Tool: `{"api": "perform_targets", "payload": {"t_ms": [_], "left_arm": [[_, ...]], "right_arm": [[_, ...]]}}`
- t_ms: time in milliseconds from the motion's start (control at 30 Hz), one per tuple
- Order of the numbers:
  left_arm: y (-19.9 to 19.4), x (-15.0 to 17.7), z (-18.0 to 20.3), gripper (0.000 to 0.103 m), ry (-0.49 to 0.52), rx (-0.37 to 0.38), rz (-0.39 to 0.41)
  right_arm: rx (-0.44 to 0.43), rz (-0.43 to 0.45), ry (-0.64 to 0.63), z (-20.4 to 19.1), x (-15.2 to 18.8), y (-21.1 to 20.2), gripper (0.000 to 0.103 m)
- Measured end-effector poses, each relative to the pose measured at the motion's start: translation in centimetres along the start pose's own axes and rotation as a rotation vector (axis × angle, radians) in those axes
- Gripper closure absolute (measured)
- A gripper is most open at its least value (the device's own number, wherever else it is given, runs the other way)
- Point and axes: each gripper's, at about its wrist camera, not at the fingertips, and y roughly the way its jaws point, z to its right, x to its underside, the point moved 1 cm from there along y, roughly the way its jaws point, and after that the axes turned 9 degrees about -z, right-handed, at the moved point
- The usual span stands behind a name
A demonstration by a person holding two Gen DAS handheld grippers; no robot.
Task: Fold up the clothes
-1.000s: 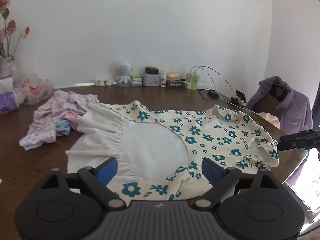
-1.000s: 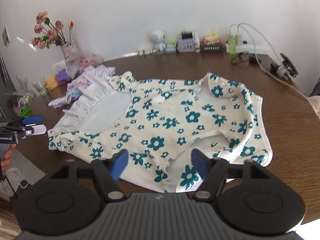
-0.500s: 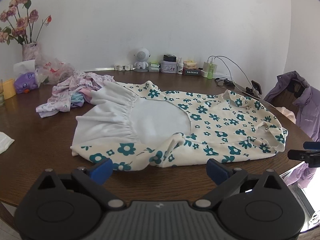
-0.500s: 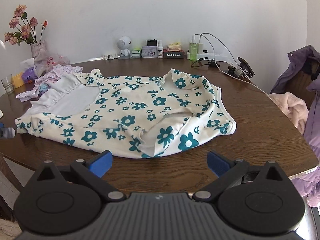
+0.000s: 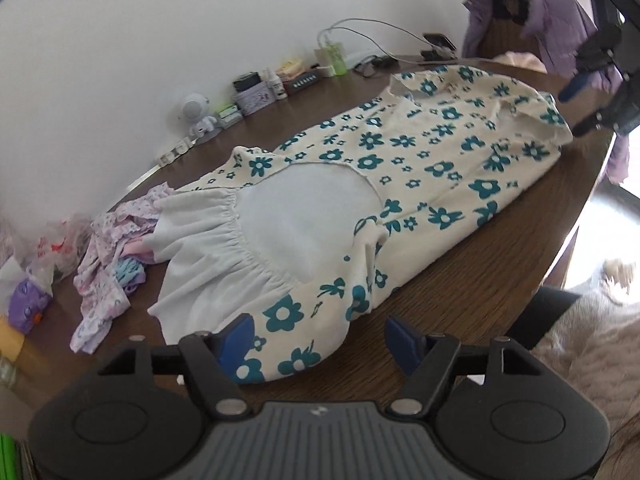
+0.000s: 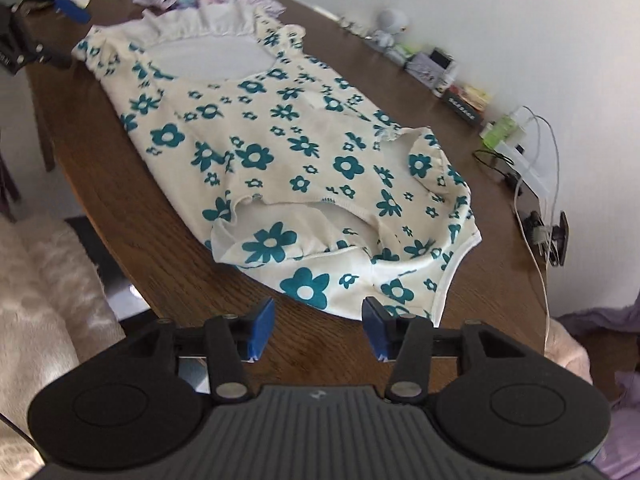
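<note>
Cream garment with teal flower print, spread flat across a round brown table; a white round panel and gathered white ruffle lie at one end, and the hem and a sleeve opening at the other end sit near the table edge. Left gripper: jaws spread wide, nothing between them, poised just above the garment's near corner at the ruffle end; its blue pads flank the flowered edge without visibly closing on it. Right gripper: jaws likewise apart and empty, held just short of the hem end, over bare wood at the table edge; whether its tips touch the cloth cannot be told. Each gripper appears in the other's view, at opposite ends of the garment. Pile of pastel clothes beside the ruffle, touching it. Along the wall: small white robot figure, tins and bottles, a charger with cables. Purple jacket on a chair beyond the table
</note>
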Motion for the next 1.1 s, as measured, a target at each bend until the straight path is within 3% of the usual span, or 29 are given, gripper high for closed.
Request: {"api": "perform_targets", "payload": {"t_ms": [133, 200, 267, 300, 400, 500, 667, 900, 1100], "left_arm": [[0.9, -0.9, 0.4, 0.042, 0.135, 0.024, -0.039], [1.5, -1.2, 0.4, 0.053, 0.171, 0.035, -0.054], [2.0, -1.4, 0.4, 0.060, 0.201, 0.042, -0.068], [2.3, -1.5, 0.3, 0.071, 0.217, 0.046, -0.075], [3.1, -1.9, 0.2, 0.090, 0.262, 0.058, -0.095], [3.0, -1.9, 0.4, 0.098, 0.285, 0.039, -0.086], [2.1, -1.9, 0.0, 0.100, 0.222, 0.032, -0.074], [-0.2, -1.4, -0.4, 0.101, 0.234, 0.023, -0.038], [0.0, -6.0, -4.5, 0.100, 0.228, 0.007, -0.002]], "right_arm": [[-0.039, -0.051, -0.178, 0.2, -1.4, 1.2, 0.055], [-0.044, -0.061, -0.203, 0.6, -1.9, 1.6, 0.056], [-0.058, -0.067, -0.209, 1.1, -2.3, 2.0, 0.065], [-0.069, -0.066, -0.206, 1.4, -2.4, 2.2, 0.068], [-0.086, -0.066, -0.185, 2.0, -2.7, 2.7, 0.083], [-0.079, -0.048, -0.161, 2.2, -2.5, 2.6, 0.099], [-0.037, -0.005, -0.120, 1.9, -1.9, 1.5, 0.101], [-0.042, -0.004, -0.119, 1.7, -1.1, -0.2, 0.102], [-0.128, 0.020, 0.003, 5.8, -2.0, -1.7, 0.102]]}}
